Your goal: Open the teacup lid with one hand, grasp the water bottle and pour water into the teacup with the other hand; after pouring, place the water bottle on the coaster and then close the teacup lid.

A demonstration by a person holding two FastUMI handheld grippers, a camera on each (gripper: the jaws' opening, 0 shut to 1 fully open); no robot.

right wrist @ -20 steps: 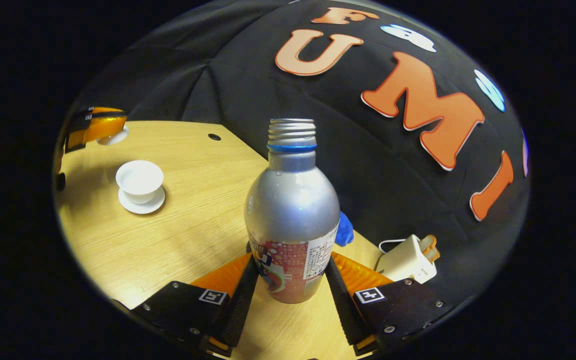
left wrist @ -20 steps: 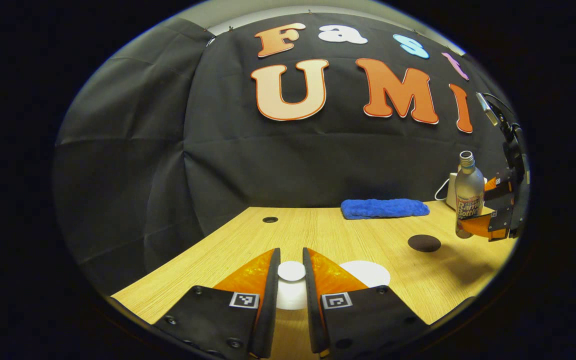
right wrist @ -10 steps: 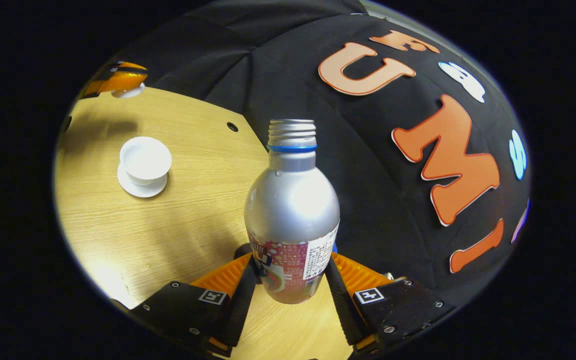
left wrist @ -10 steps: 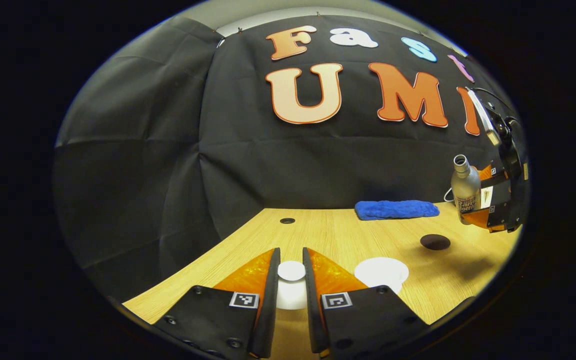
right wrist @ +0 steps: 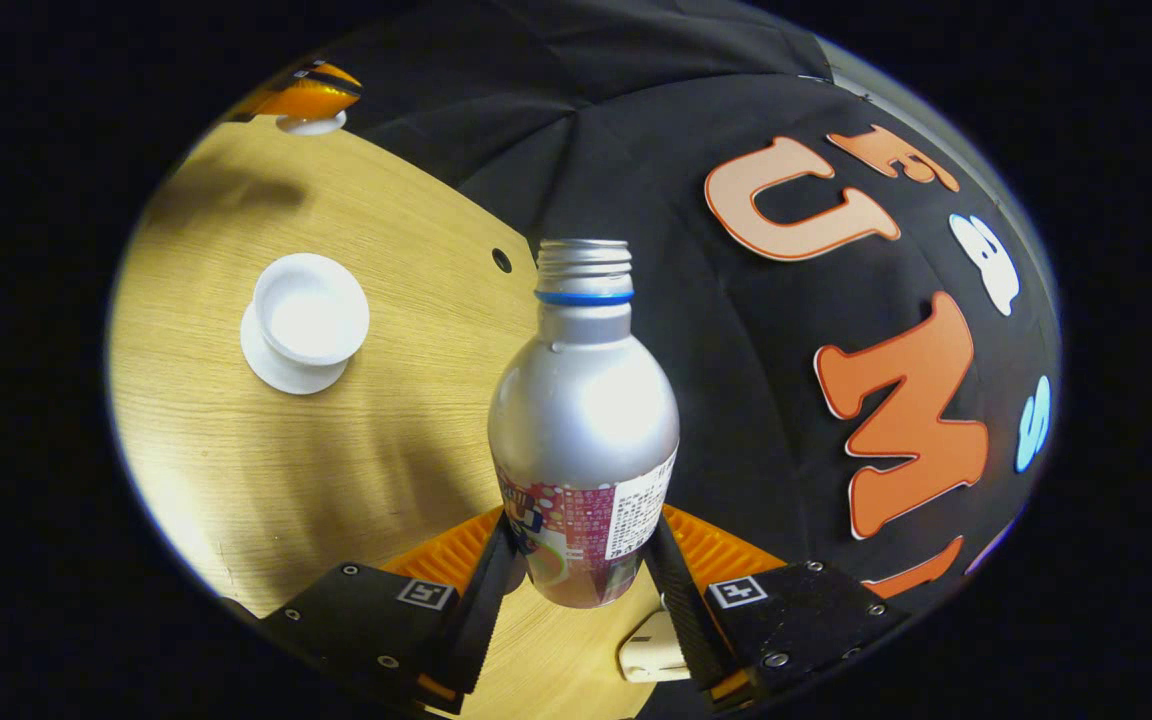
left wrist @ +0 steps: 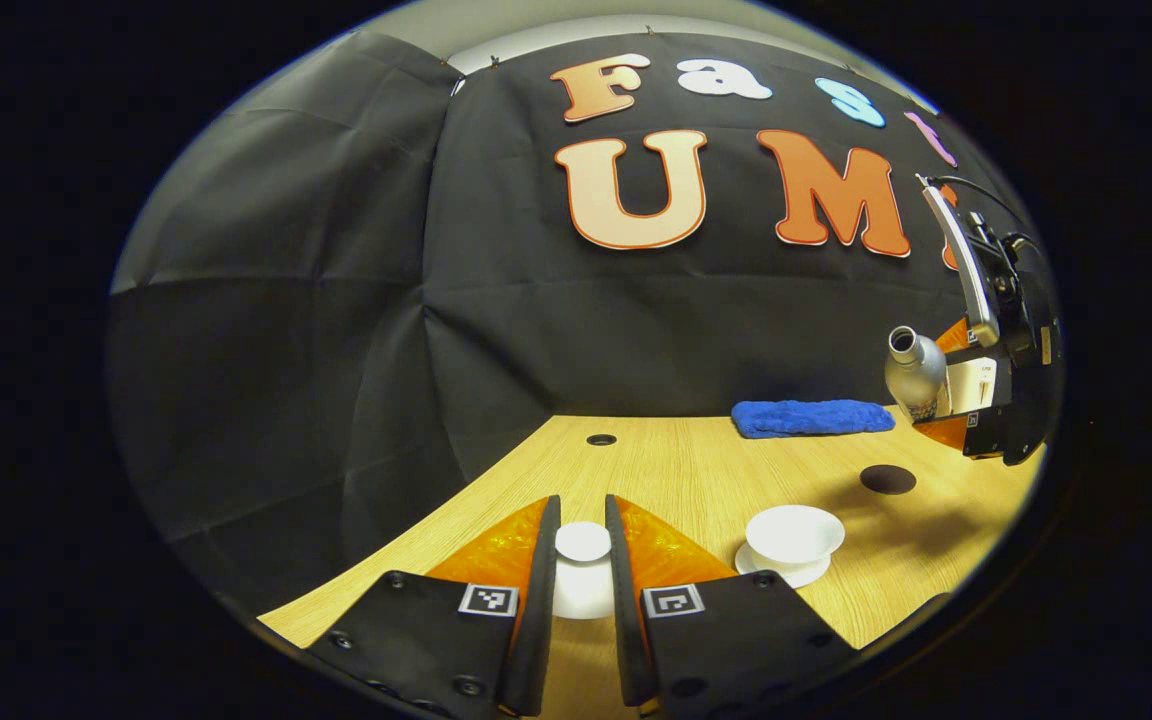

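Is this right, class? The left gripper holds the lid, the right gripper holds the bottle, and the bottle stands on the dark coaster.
Not quite. The bottle is not on the coaster: in the left gripper view the right gripper holds it tilted in the air above the table. The left gripper does hold the lid.

Silver uncapped water bottle [right wrist: 583, 420] tilts in the air; open white teacup [right wrist: 310, 312] sits on its saucer at ten o'clock.
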